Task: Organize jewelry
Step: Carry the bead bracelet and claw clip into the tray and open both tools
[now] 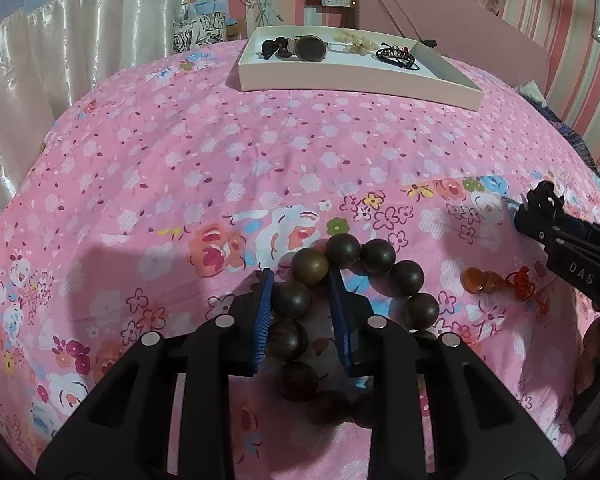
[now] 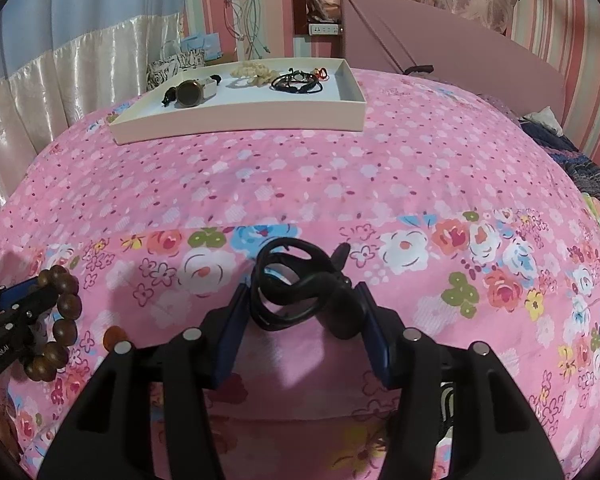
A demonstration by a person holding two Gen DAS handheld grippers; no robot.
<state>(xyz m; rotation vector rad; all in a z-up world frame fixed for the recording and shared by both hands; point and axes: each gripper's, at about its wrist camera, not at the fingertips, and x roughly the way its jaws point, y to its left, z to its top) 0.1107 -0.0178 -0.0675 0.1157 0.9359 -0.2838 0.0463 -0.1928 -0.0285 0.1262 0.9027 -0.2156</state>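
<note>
My left gripper (image 1: 302,280) is shut on one side of a brown wooden bead bracelet (image 1: 406,278); one pad is inside the ring, one outside. The bracelet also shows at the left of the right wrist view (image 2: 65,330). My right gripper (image 2: 300,294) is shut on a black coiled band (image 2: 288,280) just above the pink floral bedspread (image 2: 300,184). The right gripper shows at the right edge of the left wrist view (image 1: 540,204). A white tray (image 1: 340,80) at the far side holds a watch (image 1: 310,49), cream beads (image 1: 354,42) and black cords (image 1: 396,56).
An orange gourd charm with a red knotted cord (image 1: 480,282) lies on the spread between the grippers. A pink headboard (image 2: 440,52) stands behind the tray. A satin curtain (image 1: 60,60) hangs at left. Dark bedding (image 2: 580,160) lies at the right edge.
</note>
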